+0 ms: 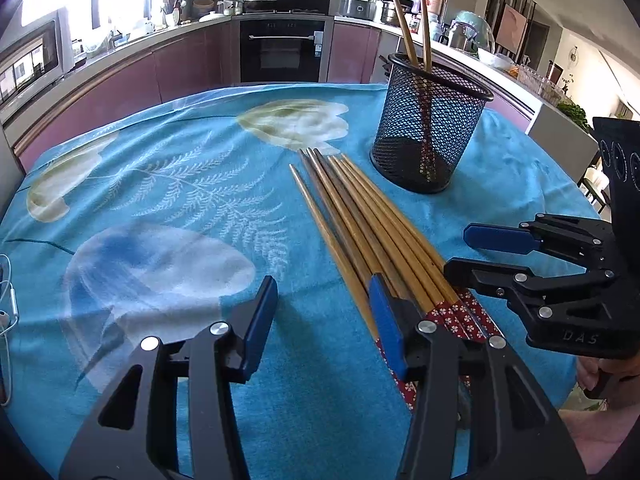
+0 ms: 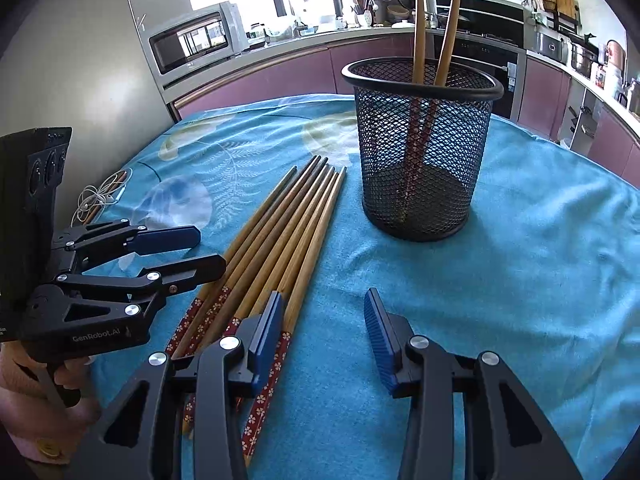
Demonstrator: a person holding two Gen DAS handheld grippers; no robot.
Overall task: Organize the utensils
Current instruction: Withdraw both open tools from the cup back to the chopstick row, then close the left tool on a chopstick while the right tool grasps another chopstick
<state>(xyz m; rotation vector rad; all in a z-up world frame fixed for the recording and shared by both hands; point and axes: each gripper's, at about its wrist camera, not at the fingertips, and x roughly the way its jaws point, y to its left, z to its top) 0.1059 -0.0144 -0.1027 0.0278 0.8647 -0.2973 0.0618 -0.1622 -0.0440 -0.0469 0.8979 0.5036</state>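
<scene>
The left tongs (image 1: pixel 324 312) hang released over the table, jaws parted with only blue cloth between them; the right-hand blue pad (image 1: pixel 386 328) sits at the edge of the chopstick bundle, over its outermost stick, though whether it touches is unclear. The right tongs (image 2: pixel 326 332) are likewise released, nothing between the jaws, the left-hand pad (image 2: pixel 266 336) lying over the patterned ends on the bundle's other side. Each pair of tongs shows in the other's view, angled in toward the bundle from its own side, with part of a hand (image 2: pixel 60 392) on the handle. The chopsticks (image 1: pixel 368 224) lie flat between the two tongs in a loose fan, red flower-patterned handles toward the cameras, bare tips pointing at the holder. Just beyond those tips stands the black mesh holder (image 2: pixel 422 148), upright, with two chopsticks (image 2: pixel 436 20) leaning inside. All rests on the blue floral tablecloth (image 1: pixel 160 184). White earphones (image 2: pixel 98 196) lie near the table's left edge.
</scene>
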